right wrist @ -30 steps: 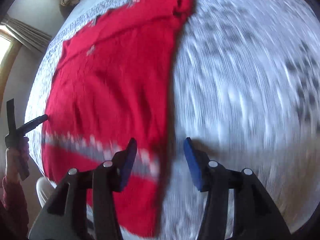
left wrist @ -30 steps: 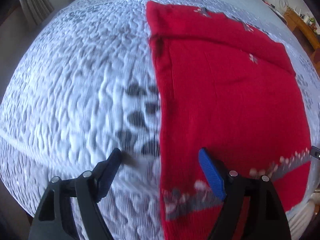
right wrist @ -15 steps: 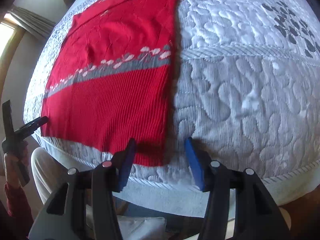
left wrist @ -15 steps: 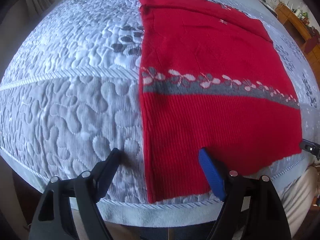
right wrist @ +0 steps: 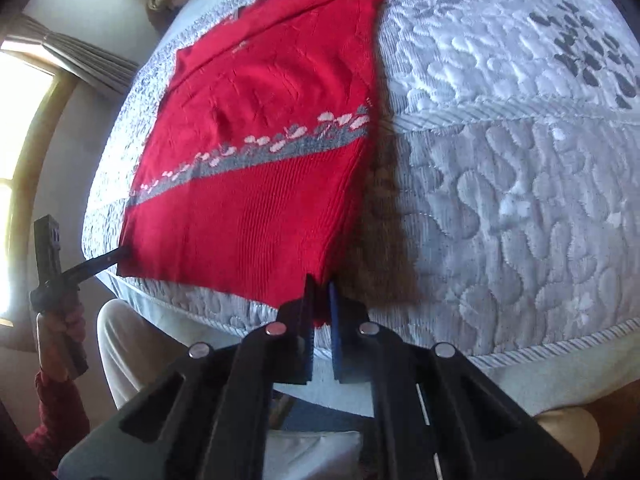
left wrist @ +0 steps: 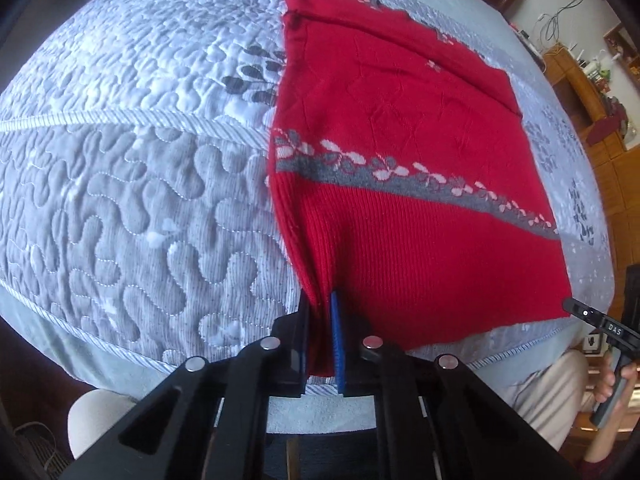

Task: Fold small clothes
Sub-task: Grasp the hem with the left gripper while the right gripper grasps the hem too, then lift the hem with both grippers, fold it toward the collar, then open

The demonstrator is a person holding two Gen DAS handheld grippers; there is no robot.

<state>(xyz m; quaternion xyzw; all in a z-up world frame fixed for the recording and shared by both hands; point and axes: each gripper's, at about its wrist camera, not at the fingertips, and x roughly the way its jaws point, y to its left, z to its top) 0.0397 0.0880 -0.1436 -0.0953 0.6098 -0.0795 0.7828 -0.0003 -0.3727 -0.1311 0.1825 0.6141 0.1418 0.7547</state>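
The left gripper [left wrist: 320, 312] is pinched nearly closed on the near left corner of the red sweater [left wrist: 400, 152], with the ribbed hem bunched into a narrow fold between its blue pads [left wrist: 335, 340]. The right gripper [right wrist: 319, 300] is drawn just as narrow on the near right corner of the same hem, red knit squeezed between its fingers. Each tool also shows in the other's view: the right one at the sweater's far lower corner [left wrist: 576, 307], the left one at the opposite corner [right wrist: 116, 258], both tips touching the cloth.

The sweater lies flat on the quilted bedspread [left wrist: 140, 200], its hem along the bed's near edge, just inside the corded piping [left wrist: 120, 350]. Both pinched corners are lifted slightly, and a dark shadow [right wrist: 380, 240] falls on the quilt beside the right one. Farther up, a grey band with pale flowers [left wrist: 400, 178] crosses the body from side to side. Beyond that the knit is plain red with faint creases, ending in a folded strip at the far end [left wrist: 360, 8].

Bare quilt spreads wide to the left of the sweater in the left wrist view and to the right of it in the right wrist view. A curtained window [right wrist: 24, 120] stands off to one side, wooden shelving [left wrist: 592, 92] to the other.
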